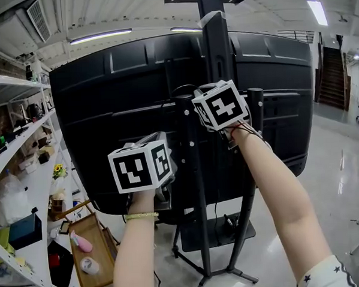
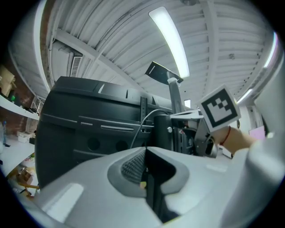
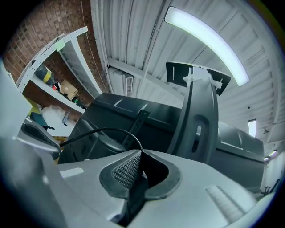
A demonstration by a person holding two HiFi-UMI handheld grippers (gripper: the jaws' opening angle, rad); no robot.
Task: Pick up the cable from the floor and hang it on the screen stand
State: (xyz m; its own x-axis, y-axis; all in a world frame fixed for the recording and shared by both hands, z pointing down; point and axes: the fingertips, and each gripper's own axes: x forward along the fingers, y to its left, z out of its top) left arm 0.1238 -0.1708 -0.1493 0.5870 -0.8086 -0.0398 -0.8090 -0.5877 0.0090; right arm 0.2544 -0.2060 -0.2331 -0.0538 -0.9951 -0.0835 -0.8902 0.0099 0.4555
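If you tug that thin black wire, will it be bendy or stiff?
Probably bendy: the thin black cable curves in a loose arc away from the right gripper, shut on it. Likely light too, being so thin. It could slip off the smooth black screen stand post unless looped.

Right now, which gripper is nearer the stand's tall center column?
Right. The right gripper is close in front of the center column, partway up it. The left gripper sits lower and off to the column's left, before the back of the screen.
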